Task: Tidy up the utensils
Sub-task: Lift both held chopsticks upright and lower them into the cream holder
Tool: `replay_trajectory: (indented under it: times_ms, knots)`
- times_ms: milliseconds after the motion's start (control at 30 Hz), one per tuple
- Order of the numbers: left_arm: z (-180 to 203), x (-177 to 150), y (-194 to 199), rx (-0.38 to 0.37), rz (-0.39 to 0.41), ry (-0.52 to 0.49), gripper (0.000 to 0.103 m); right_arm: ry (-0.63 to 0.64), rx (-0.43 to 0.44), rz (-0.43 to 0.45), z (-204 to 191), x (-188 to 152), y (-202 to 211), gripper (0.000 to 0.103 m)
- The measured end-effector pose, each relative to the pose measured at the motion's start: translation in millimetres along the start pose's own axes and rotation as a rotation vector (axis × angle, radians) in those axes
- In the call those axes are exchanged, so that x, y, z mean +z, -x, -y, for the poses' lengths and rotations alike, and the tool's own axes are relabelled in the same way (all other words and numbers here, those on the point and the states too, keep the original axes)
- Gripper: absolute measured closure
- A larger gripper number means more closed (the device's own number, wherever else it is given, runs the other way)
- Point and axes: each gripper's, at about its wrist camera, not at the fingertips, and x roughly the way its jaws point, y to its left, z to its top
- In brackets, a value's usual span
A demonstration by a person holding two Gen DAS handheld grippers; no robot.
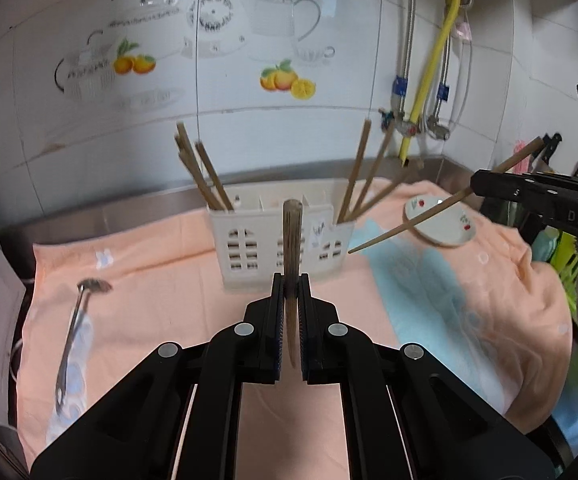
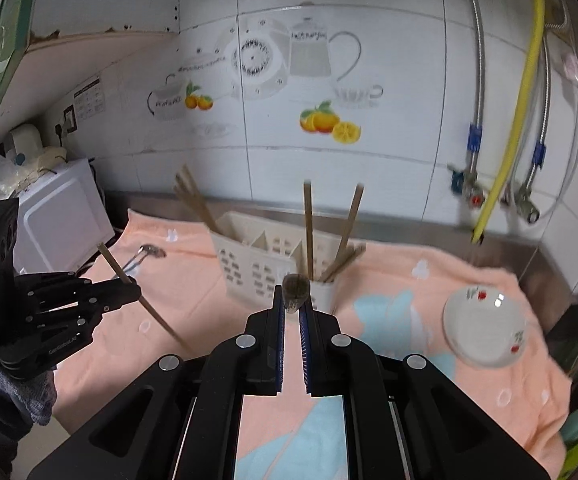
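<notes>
On the steel counter, a peach towel (image 1: 177, 256) lay spread under everything. Mid-towel stood a white caddy (image 1: 257, 248), chopsticks (image 1: 205, 172) leaning out of its left and right end compartments. To its right a small dish (image 2: 485, 332) sat tilted on the towel; to its left lay a metal spoon (image 1: 75, 320). Above the towel, the left gripper (image 1: 291, 280) was clamped on one chopstick (image 1: 292, 240), its end pointing toward the caddy. The right gripper (image 2: 292, 294) likewise pinched a second stick (image 2: 295, 292), held clear of the towel.
</notes>
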Motion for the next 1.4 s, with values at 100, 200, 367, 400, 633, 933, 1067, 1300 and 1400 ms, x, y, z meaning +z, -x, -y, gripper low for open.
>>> replay_trajectory:
  times_ms: [100, 200, 367, 400, 633, 933, 1067, 1300, 1400]
  knots:
    - [-2, 18, 4, 0.002, 0.023, -0.009, 0.098, 0.019, -0.015, 0.001, -1, 17, -3, 0.096]
    - [-4, 36, 9, -0.001, 0.051, -0.017, 0.098, 0.045, -0.030, 0.004, -4, 31, -7, 0.096]
    - [-5, 73, 26, 0.006, 0.129, -0.026, 0.098, 0.082, -0.053, 0.013, -10, 46, -15, 0.096]
    - [-6, 80, 28, 0.007, 0.143, -0.026, 0.098, 0.085, -0.054, 0.009, -10, 48, -17, 0.096]
    - [-15, 118, 27, 0.035, 0.191, -0.016, 0.098, 0.111, -0.079, -0.036, -10, 58, -40, 0.096]
    - [-32, 137, 4, 0.045, 0.213, 0.043, 0.098, 0.111, -0.077, -0.102, -6, 56, -70, 0.096]
    - [-39, 135, -17, 0.057, 0.174, 0.063, 0.098, 0.096, -0.067, -0.138, -4, 53, -86, 0.096]
    - [-50, 125, -41, 0.067, 0.118, 0.088, 0.098, 0.085, -0.066, -0.167, 0, 50, -101, 0.096]
    - [-52, 122, -48, 0.065, 0.101, 0.092, 0.098, 0.071, -0.066, -0.175, 3, 49, -106, 0.096]
